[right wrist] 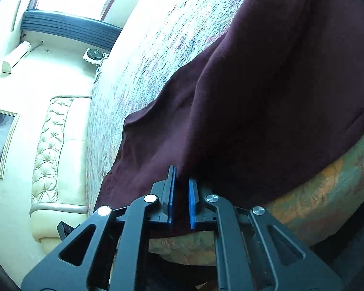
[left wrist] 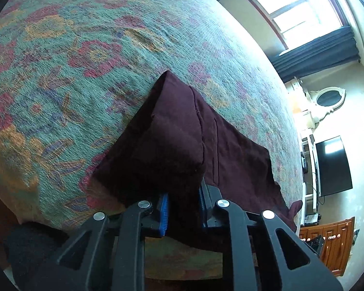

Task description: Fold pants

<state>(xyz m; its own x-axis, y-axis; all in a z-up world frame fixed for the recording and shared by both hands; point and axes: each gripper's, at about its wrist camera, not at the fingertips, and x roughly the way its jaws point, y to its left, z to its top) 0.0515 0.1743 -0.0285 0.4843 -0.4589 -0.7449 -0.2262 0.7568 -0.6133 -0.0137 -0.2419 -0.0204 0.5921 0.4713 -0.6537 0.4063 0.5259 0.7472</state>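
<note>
Left wrist view: I see the bedspread point(left wrist: 60, 77), green with red and orange flowers, filling the frame from 9 o'clock to 12 o'clock. At the centre lie the maroon pants point(left wrist: 172, 135), partly folded, one thick folded layer raised toward me and a flatter part trailing toward 4 o'clock. My left gripper point(left wrist: 183, 203) sits at 6 o'clock, its blue pads point(left wrist: 164, 212) parted about the width of the bunched cloth and gripping the near edge of the pants between them. At 1 o'clock is a bright window point(left wrist: 296, 7); at 3 o'clock, a dark television point(left wrist: 332, 165).

Right wrist view: at 9 o'clock stands a cream tufted headboard point(right wrist: 51, 150). My right gripper point(right wrist: 182, 194) is at 6 o'clock, blue pads point(right wrist: 193, 203) narrowly apart with a fold of the pants point(right wrist: 267, 97) pinched between them. The maroon cloth spreads from the centre up to 1 o'clock, draped over the bedspread point(right wrist: 162, 48), whose edge curves down at 4 o'clock.
</note>
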